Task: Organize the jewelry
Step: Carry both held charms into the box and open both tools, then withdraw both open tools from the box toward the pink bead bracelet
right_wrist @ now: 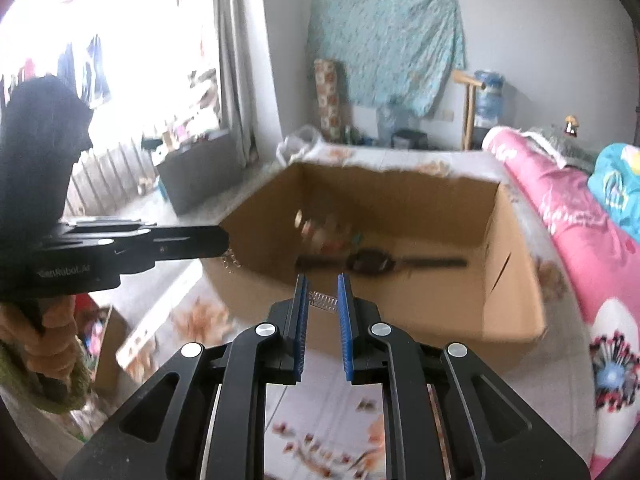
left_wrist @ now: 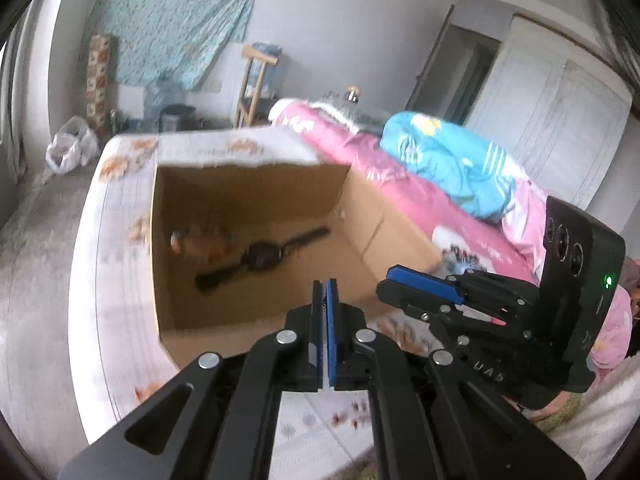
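Bedroom, floral sheet (right_wrist: 320, 432) under open cardboard box (right_wrist: 516, 280); wristwatch (right_wrist: 372, 262) lies flat inside beside blurred beaded pieces (right_wrist: 320, 232); left gripper (left_wrist: 325, 292) jaws closed, nothing seen between; right gripper (right_wrist: 323, 300) jaws narrowly apart, clamping silver chain piece (right_wrist: 325, 302) near box's front wall.

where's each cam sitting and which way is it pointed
Left wrist: on the left gripper, shut, looking down into the box on the bed; the right gripper shows at right.
Right wrist: on the right gripper, closed on a silver chain, facing the box; the left gripper and a hand show at left.
Shared: box, watch inside, wall cloth.
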Tool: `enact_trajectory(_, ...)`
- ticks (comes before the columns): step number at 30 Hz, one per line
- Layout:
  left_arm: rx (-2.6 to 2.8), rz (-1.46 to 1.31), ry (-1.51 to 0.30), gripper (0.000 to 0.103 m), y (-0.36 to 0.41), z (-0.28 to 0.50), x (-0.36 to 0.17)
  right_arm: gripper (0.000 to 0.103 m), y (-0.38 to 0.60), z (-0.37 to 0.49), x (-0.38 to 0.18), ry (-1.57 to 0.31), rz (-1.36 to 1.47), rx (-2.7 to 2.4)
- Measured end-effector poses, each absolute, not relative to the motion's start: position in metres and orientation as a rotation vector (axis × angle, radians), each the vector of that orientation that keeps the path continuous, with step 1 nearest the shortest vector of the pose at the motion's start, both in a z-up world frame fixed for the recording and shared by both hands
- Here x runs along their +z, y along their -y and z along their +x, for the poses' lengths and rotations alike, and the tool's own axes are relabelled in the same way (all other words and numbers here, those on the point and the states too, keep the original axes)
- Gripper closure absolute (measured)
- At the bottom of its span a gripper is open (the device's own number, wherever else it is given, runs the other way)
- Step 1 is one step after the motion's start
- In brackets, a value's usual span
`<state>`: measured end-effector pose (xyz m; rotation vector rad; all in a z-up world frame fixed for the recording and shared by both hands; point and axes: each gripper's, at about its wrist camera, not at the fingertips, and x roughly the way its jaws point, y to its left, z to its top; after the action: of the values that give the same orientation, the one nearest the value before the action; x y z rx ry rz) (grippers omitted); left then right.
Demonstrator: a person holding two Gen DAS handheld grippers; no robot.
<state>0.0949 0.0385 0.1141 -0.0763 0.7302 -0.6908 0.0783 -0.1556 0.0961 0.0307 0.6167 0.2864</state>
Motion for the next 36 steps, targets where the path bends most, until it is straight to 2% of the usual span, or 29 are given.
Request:
enact_trajectory(3,-0.691,-0.061,-0.721,0.102,-0.028,0.113,0.118,0.09,0.165,0.102,0.102,-0.613,0.048,0.279)
enact_trajectory(12,-0.652,-0.085,-0.881,0.101,-0.01,0.174,0.071,0.09,0.186,0.157,0.076,-0.708,0.09,0.26)
enact_trajectory(16,-0.632,-0.103,-0.923,0.101,-0.011,0.184,0.057,0.086,0.191,0.163,0.07,-0.725,0.101,0.253)
enact_trajectory(22,-0.611,-0.142,-0.94,0.089,-0.019,0.186,0.052,0.082,0.206,0.153,0.077,-0.705,0.148,0.233)
enact_trajectory(24,-0.603,-0.146,-0.939,0.079,-0.022,0.184,0.054,0.082,0.211,0.147,0.082,-0.69,0.163,0.229)
enact_trajectory(29,-0.575,-0.15,-0.906,0.07,-0.03,0.174,0.062,0.08,0.23,0.135,0.096,-0.642,0.217,0.214)
enact_trajectory(33,-0.546,-0.132,-0.844,0.057,-0.037,0.16,0.074,0.072,0.242,0.116,0.107,-0.595,0.245,0.203)
enact_trajectory(36,-0.511,-0.106,-0.798,0.048,-0.044,0.147,0.082,0.07,0.248,0.101,0.111,-0.574,0.255,0.189)
